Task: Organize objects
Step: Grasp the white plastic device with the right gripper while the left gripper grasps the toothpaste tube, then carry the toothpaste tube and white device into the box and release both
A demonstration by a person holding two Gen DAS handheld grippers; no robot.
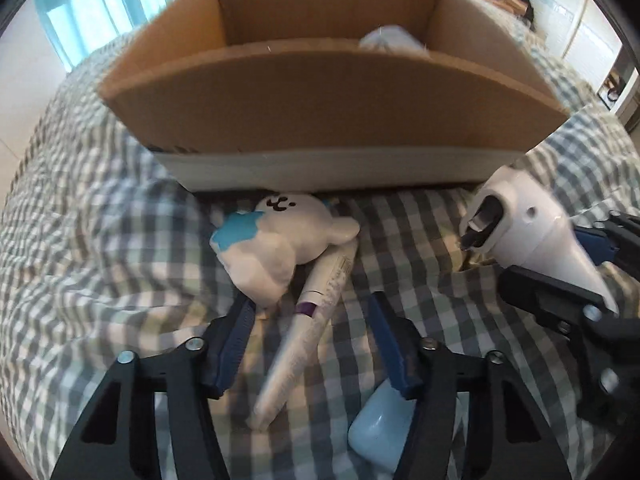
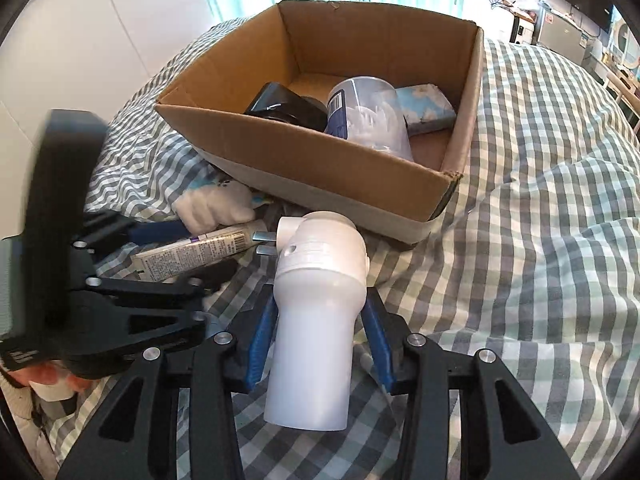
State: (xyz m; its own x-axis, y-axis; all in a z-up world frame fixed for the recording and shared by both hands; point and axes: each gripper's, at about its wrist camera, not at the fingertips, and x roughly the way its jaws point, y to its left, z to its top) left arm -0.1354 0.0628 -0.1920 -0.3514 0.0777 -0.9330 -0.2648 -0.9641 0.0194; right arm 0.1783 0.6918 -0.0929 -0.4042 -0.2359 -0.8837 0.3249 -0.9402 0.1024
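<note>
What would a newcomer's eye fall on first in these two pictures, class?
First, the white plug-in night light, clamped in the right gripper just in front of the cardboard box on the checked bedspread. Next, the white and blue plush toy lying against the box's near wall, with a white tube between the left gripper's fingers.

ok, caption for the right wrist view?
Right gripper clamps a white plug-in lamp beside the cardboard box.

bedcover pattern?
Grey, pale green and white check bedcover; clearest in right wrist view.
</note>
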